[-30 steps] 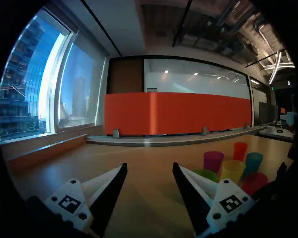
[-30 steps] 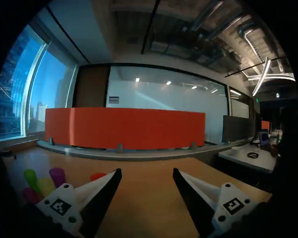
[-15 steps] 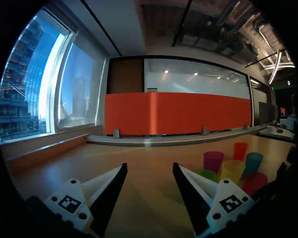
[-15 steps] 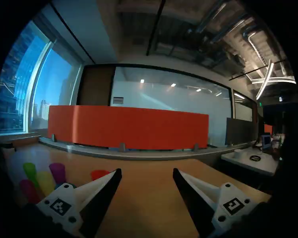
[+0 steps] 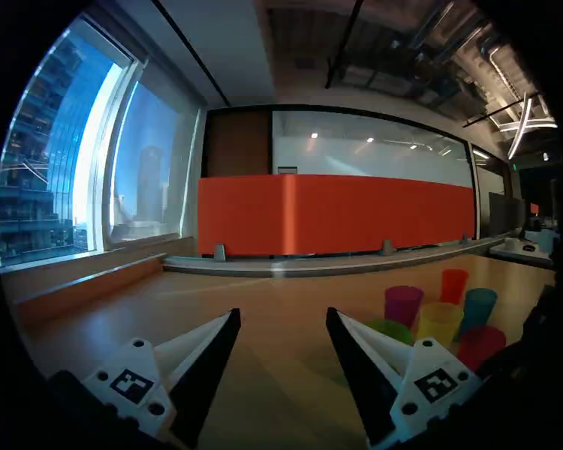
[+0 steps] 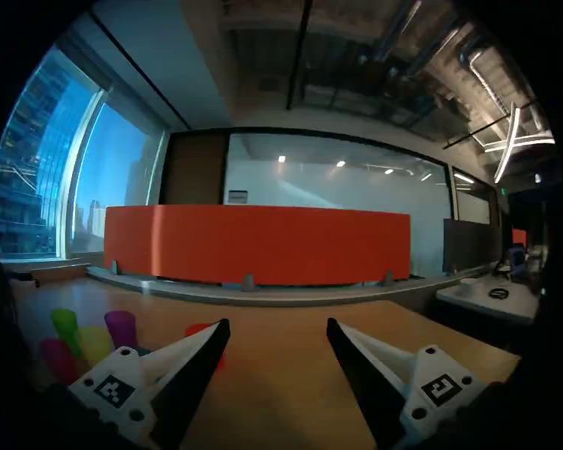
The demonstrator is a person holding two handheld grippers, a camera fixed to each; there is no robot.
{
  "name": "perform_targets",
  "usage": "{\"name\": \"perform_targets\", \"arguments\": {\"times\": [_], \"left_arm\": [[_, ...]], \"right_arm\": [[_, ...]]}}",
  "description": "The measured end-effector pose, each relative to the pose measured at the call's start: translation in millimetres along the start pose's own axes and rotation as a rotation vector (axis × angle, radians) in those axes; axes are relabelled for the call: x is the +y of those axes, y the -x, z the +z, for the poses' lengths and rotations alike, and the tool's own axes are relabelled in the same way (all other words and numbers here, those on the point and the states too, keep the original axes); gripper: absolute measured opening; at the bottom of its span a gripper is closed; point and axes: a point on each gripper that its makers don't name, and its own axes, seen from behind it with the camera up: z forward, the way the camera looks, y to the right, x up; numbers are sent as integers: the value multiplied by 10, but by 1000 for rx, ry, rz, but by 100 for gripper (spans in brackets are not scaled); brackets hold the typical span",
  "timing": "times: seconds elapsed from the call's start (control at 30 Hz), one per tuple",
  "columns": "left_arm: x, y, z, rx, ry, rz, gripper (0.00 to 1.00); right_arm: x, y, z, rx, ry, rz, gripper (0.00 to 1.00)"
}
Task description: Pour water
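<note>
Now the left tool (image 5: pixel 281 311) is hovering over the wooden bench (image 5: pixel 281 289), fingers spread and gripping nothing. The right tool (image 6: pixel 276 322) is likewise hanging released. A cluster of coloured cups (image 5: pixel 438 322) is standing beyond the left tool's right finger, short of the bench's far edge, where an orange divider (image 5: pixel 334 214) is running.

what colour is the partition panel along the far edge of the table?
Orange. The partition panel shows best in the left gripper view.
</note>
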Motion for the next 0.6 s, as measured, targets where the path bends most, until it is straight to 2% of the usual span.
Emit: {"name": "perform_targets", "arguments": {"times": [0.27,0.6], "left_arm": [[4,7,2,0,0,0,84],[10,7,2,0,0,0,84]], "right_arm": [[-16,20,73,10,-23,41,100],[83,307,82,-35,-18,48,100]]}}
